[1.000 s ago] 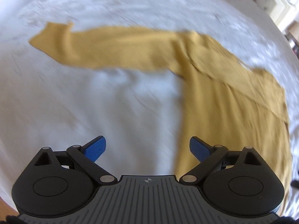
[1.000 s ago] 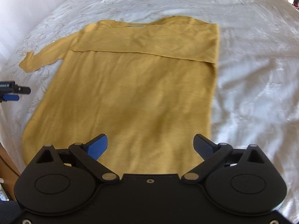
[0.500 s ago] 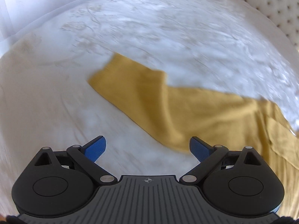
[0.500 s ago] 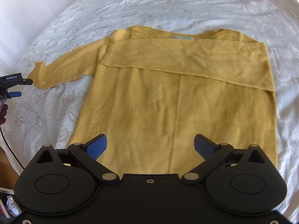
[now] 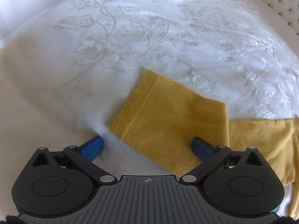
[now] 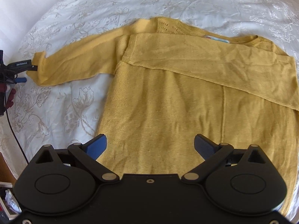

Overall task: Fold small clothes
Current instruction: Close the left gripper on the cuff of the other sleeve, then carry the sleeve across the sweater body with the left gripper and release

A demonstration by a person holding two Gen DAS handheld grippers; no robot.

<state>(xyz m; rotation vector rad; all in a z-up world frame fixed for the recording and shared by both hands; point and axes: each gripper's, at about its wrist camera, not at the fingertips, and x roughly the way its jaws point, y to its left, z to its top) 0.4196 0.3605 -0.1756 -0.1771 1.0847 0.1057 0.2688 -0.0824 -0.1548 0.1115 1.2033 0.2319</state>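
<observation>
A mustard-yellow knit sweater (image 6: 186, 102) lies flat on the white bedspread, its right sleeve (image 6: 224, 61) folded across the chest. The other sleeve stretches out left, ending in a ribbed cuff (image 5: 149, 100). My left gripper (image 5: 147, 142) hovers over that cuff; its jaws are opening, the sleeve end lies between the blue pads (image 5: 93, 147), and neither pad presses it. In the right wrist view this gripper (image 6: 24, 72) shows at the cuff (image 6: 43, 69). My right gripper (image 6: 150, 141) stands open above the sweater's lower body, holding nothing.
The embroidered white bedspread (image 5: 130, 28) spreads all around. A tufted headboard (image 5: 280, 3) rises at the far right. At the bed's left edge a hand (image 6: 10, 97) and a black cable (image 6: 15, 134) show, with floor clutter (image 6: 9, 201) below.
The left gripper has travelled along the outstretched sleeve from the sweater's body to the cuff, and its jaws stand slightly wider. The right gripper has shifted left over the sweater.
</observation>
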